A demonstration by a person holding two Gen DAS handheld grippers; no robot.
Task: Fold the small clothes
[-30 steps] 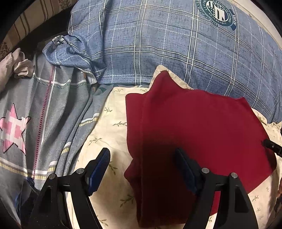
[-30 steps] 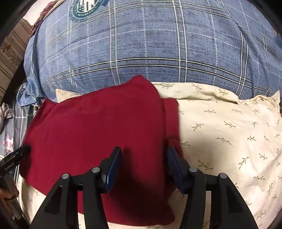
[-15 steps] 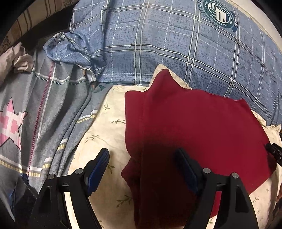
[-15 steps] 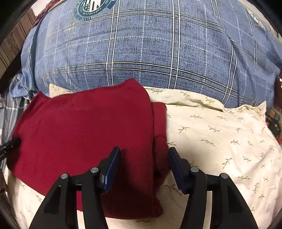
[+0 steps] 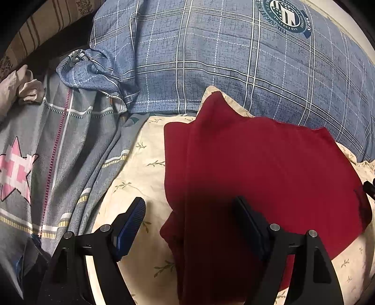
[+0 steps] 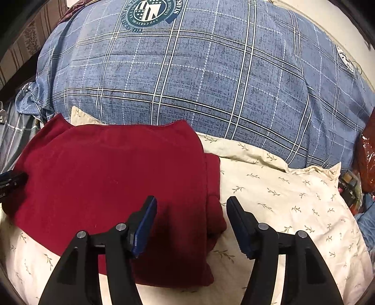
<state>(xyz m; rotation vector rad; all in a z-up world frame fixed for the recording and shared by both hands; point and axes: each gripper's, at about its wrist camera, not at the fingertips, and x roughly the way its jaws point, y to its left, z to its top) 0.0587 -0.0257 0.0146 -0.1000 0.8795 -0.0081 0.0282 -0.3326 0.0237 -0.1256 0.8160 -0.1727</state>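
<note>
Garment first: a dark red folded garment [image 5: 257, 169] lies flat on a cream pillow [image 5: 138, 178] printed with small leaf sprigs. Taking that pillow as the landmark, the garment covers its middle, with bare pillowcase showing to either side of it and along its near edge. One narrow folded strip runs along each side edge of the garment, lying a layer lower than the broad top panel.

Behind the pillow rises a bulky blue plaid duvet [image 6: 211, 77] with a round crest badge [image 6: 150, 11]. In the left wrist view a grey bedsheet [image 5: 35, 145] with a pink star lies off the pillow's edge.

The left gripper [image 5: 188, 219] hovers over the pillow's side with its jaws wide apart, one finger above bare pillowcase and the other above red cloth, pressing on nothing. The right gripper [image 6: 191, 217] hangs over the garment's opposite edge; its jaws are opening, the folded edge lies below the gap, and neither pad touches it.
</note>
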